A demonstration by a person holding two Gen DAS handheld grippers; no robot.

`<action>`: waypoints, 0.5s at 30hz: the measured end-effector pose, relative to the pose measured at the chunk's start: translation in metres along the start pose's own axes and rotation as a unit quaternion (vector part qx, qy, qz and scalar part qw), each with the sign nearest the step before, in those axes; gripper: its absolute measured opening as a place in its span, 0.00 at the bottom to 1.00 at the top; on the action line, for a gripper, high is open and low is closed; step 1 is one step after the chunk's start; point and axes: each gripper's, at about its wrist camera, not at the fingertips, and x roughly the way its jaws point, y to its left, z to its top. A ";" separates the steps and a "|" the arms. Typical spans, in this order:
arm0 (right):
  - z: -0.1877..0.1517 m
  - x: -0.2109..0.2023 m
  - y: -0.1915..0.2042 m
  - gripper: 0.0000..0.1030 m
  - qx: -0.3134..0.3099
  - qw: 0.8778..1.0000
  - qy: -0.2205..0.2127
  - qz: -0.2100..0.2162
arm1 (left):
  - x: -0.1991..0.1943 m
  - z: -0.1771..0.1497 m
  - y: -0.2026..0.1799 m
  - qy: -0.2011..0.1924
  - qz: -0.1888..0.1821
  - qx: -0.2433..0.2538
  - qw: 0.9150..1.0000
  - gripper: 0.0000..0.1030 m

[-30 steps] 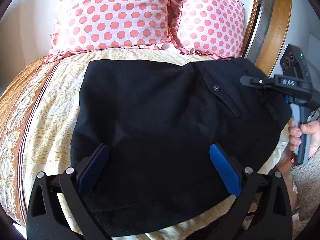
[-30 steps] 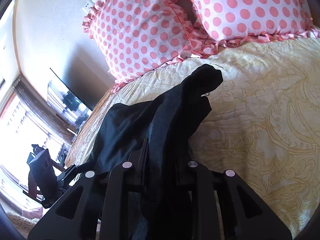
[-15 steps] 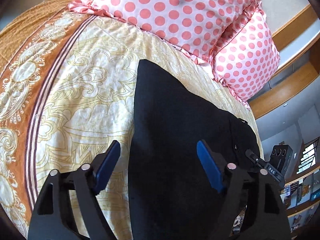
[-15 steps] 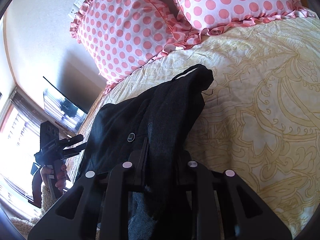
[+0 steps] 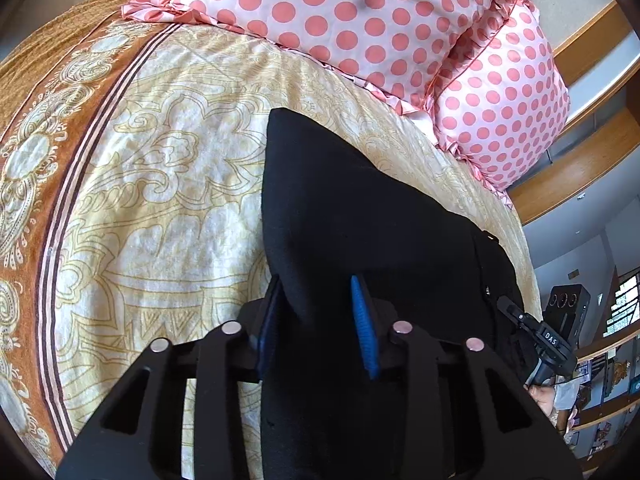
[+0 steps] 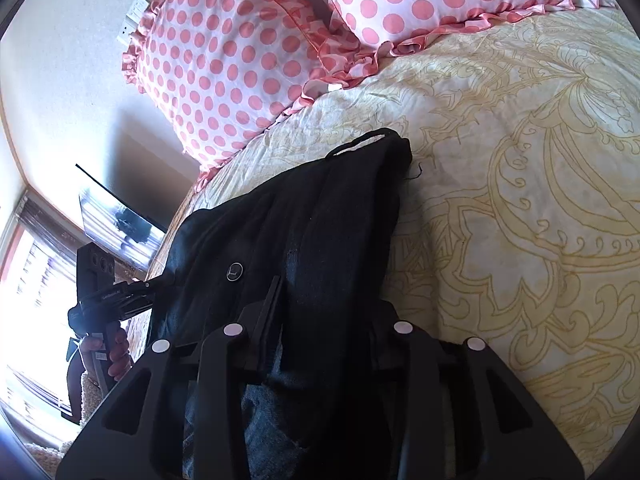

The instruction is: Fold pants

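Note:
The black pants [image 5: 360,216] lie folded on the bed's cream patterned cover [image 5: 168,184]. My left gripper [image 5: 318,292] has closed its blue pads on the near left edge of the pants. My right gripper [image 6: 320,292] is shut on the waistband end [image 6: 332,220], near a small button [image 6: 235,271]. The right gripper's body shows in the left wrist view [image 5: 556,336] at the pants' right end. The left gripper's body shows in the right wrist view [image 6: 108,288] at the far left.
Two pink polka-dot pillows [image 5: 360,20] lie at the head of the bed, just beyond the pants. An orange patterned border [image 5: 36,152] runs along the bed's left side. A wooden headboard edge [image 5: 580,160] and shelves stand at the right.
My left gripper has moved to the pants' left edge and closed its pads on the fabric; it was wide open before. My right gripper keeps its hold on the waistband.

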 end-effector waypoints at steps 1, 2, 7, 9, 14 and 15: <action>-0.001 0.000 0.001 0.31 -0.002 1.000 -0.001 0.000 | 0.000 0.000 0.002 -0.002 0.002 -0.003 1.000 0.22; -0.001 -0.001 0.001 0.25 -0.001 1.000 -0.002 0.006 | -0.001 0.000 0.004 -0.005 0.001 -0.005 1.000 0.14; 0.004 -0.010 0.013 0.19 -0.004 0.999 -0.020 0.037 | -0.014 -0.002 -0.005 -0.031 -0.006 0.009 0.999 0.07; 0.007 -0.014 0.018 0.18 -0.008 0.999 -0.025 0.048 | -0.019 0.000 -0.011 -0.042 -0.009 0.018 0.999 0.07; 0.020 -0.015 0.023 0.18 0.005 0.996 -0.032 0.082 | -0.033 0.008 -0.026 -0.071 -0.031 0.034 0.996 0.07; 0.024 -0.015 0.025 0.18 0.003 0.996 -0.034 0.086 | -0.035 0.011 -0.029 -0.078 -0.030 0.040 0.996 0.06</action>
